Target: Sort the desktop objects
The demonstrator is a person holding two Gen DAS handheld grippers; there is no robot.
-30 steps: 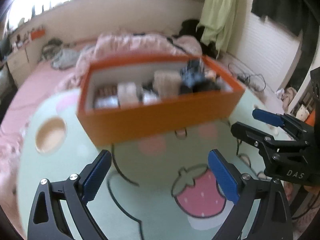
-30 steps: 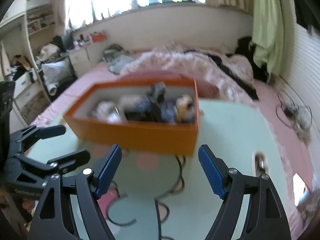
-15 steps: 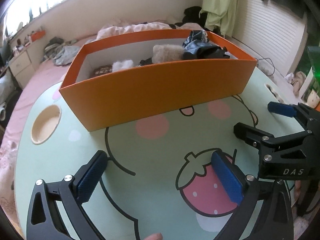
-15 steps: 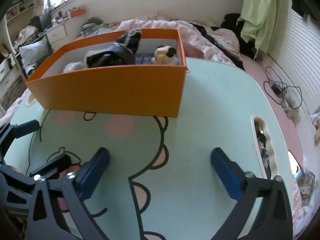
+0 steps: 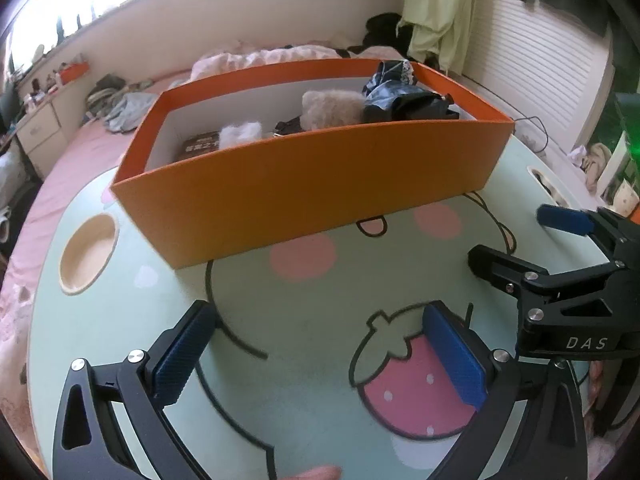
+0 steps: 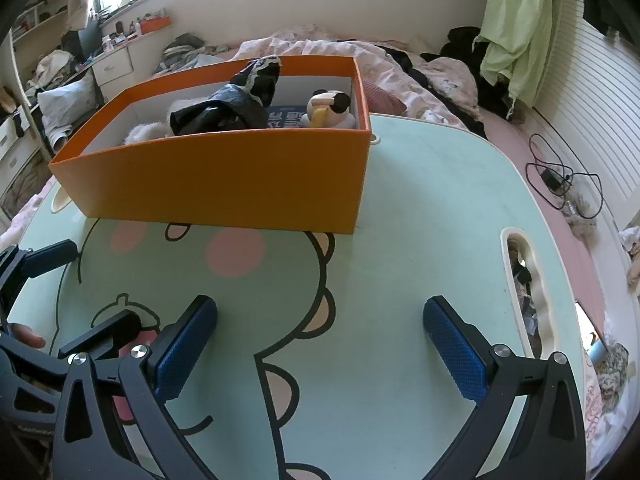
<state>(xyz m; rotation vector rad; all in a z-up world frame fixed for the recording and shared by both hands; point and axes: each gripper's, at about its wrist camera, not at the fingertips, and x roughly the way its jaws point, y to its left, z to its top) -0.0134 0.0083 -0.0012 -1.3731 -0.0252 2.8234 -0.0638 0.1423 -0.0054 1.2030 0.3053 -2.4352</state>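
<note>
The orange cardboard box stands on the far half of the mint-green table, its long wall facing both cameras. It holds the sorted objects:

- a crumpled black bag with a lace-like edge, rising above the rim;
- a small plush toy with a black ear and yellow beak, in the right end corner;
- a blue printed item just beside the plush toy, its writing too small to read;
- a beige fluffy piece and a white fluffy piece;
- a dark flat booklet with pale characters, unreadable, at the left end.

The left gripper hangs over the cartoon strawberry print, jaws spread wide, nothing between the blue pads. The right gripper hangs over the printed character outline, jaws likewise spread wide and empty. Neither touches the box. In the left wrist view, the right gripper's body carries the white lettering "DAS".

The table has a round recessed cup holder left of the box and a slot-shaped handle opening at its right edge. Behind it lies a bed with pink bedding; a light-green garment hangs at the right.
</note>
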